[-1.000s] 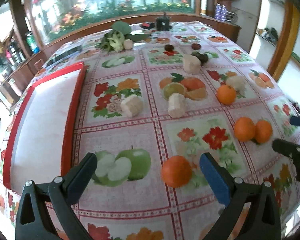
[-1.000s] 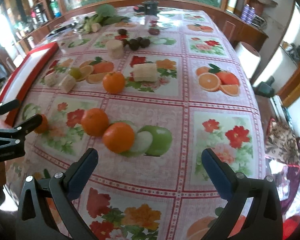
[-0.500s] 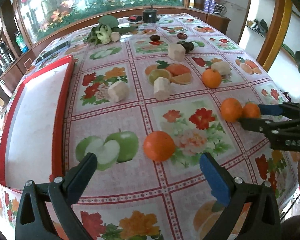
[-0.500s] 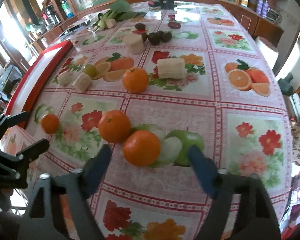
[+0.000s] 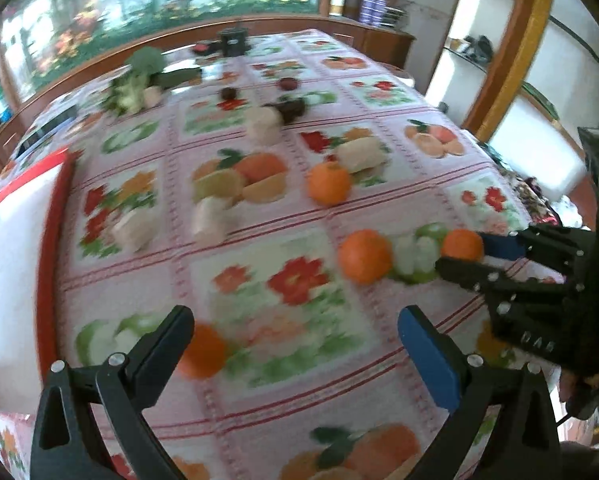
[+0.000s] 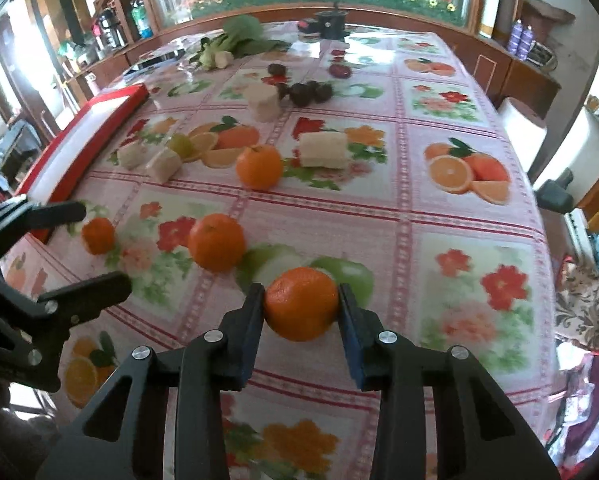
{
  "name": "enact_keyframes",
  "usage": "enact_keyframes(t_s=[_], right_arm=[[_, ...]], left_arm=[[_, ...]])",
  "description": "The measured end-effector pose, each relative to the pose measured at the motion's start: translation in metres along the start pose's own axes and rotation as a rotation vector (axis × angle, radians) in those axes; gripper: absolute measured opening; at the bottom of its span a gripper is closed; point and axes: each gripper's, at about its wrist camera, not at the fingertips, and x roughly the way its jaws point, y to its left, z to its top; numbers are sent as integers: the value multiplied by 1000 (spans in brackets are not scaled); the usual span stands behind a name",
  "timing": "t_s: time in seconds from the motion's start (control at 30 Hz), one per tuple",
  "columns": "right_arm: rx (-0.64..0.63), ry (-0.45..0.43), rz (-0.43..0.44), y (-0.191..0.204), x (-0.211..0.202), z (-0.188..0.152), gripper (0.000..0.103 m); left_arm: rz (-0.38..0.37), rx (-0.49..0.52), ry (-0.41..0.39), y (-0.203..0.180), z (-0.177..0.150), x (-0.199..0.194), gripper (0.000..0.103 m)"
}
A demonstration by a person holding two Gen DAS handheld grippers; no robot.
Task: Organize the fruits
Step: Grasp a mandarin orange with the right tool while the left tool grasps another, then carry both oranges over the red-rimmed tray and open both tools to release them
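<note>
Several oranges lie on a fruit-print tablecloth (image 6: 451, 216). The jaws of my right gripper (image 6: 301, 309) are closing, and both pads touch the sides of one orange (image 6: 301, 304) resting on the cloth. The left wrist view shows that same orange (image 5: 461, 243) between the right gripper's (image 5: 465, 253) fingers. My left gripper (image 5: 295, 344) stands open just above the cloth, holding nothing. A blurred orange (image 5: 201, 350) lies by its left finger. Two more oranges (image 6: 216, 242) (image 6: 258, 166) sit further out. A small orange (image 6: 98, 235) lies between the left gripper's (image 6: 106, 245) fingers.
A white tray with a red rim (image 6: 99, 120) lies along the left side of the table. Pale cut chunks (image 6: 323, 150), dark round fruits (image 6: 307, 92) and leafy greens (image 6: 239, 36) lie farther back. The table edge (image 6: 547, 240) drops off at the right.
The right gripper's jaws have come together from wide open onto the nearest orange. The left gripper has swung right, so its orange now sits by the left finger.
</note>
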Motion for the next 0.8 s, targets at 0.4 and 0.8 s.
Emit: enact_keyframes(t_s=[0.4,0.8], right_arm=[[74,18,30,-27,-4,-19,36],[72,6,39,-18,-3,-16,36]], left_arm=[[-56,32,120,-26,25,45,62],[-110,-20,103,-18,16,30,37]])
